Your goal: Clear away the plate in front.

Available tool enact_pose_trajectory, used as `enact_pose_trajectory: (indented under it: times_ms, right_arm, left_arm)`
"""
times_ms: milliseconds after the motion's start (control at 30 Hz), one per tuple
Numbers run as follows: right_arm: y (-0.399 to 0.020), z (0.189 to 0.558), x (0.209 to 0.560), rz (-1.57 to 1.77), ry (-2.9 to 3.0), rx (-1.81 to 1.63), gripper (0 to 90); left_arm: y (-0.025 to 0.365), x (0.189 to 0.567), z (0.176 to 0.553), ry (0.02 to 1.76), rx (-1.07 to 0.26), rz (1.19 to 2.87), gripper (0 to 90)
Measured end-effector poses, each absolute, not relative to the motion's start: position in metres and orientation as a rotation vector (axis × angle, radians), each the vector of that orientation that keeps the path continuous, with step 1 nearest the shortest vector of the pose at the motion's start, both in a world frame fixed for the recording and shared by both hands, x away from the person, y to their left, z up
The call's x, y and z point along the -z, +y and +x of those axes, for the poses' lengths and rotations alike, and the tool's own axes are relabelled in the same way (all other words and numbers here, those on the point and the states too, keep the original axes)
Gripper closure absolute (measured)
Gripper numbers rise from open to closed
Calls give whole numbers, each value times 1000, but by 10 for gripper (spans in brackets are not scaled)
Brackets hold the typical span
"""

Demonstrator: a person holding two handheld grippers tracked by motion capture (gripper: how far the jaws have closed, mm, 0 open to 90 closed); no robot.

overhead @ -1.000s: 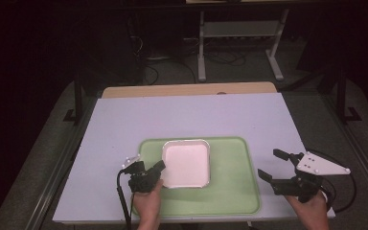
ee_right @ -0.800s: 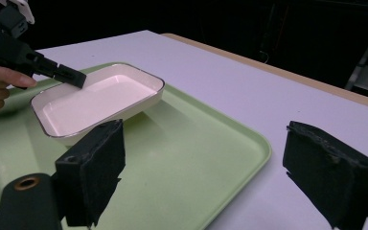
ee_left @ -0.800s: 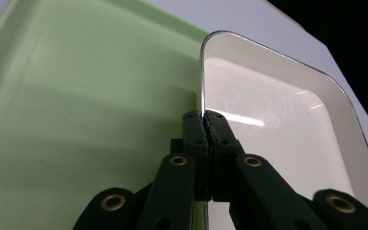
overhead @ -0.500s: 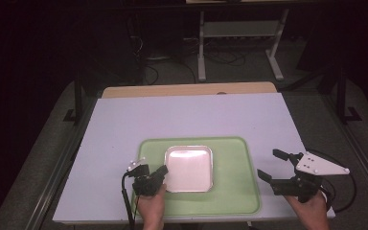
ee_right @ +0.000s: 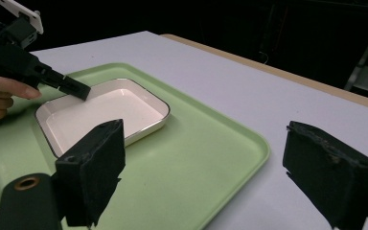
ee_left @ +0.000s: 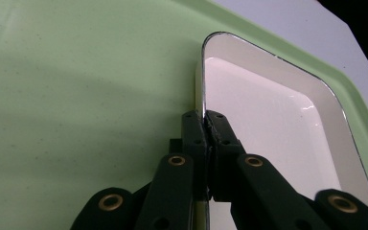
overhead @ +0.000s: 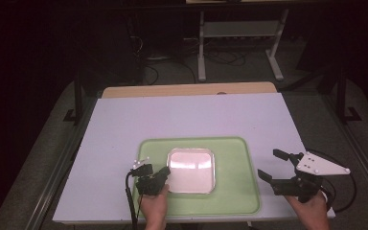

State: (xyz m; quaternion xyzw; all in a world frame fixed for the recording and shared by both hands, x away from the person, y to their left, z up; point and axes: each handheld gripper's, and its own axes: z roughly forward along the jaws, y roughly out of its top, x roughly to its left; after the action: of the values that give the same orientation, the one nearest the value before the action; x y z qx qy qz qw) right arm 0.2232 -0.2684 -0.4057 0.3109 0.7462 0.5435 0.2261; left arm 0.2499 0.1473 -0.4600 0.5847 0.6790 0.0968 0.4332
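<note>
The shallow white square enamel dish (overhead: 190, 170) now lies flat in the pale green plastic tray (overhead: 239, 191), no longer tilted; left claw (ee_left: 205, 125) pinches its rim, right claw (overhead: 276, 166) gapes wide beside the tray.

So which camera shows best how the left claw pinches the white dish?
The left gripper view: the left gripper is shut on the dish rim. The high view shows it small; the right gripper view shows it sideways, farther off.

Far half of table (overhead: 191, 115) wide open for me, free passage. Green tray (overhead: 239, 191) bare on its right side, room there. White dish (overhead: 191, 170) blocks tray centre-left, w/ left gripper (overhead: 162, 176) clamped on its rim.
</note>
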Motion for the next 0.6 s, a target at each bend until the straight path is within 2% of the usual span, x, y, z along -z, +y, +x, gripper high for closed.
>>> enact_pose_trajectory:
  times_ms: [600]
  right_arm:
    - [-267, 225, 406, 852, 2064, -1502, 137]
  left_arm:
    - [149, 460, 248, 1709, -238, 1441, 869]
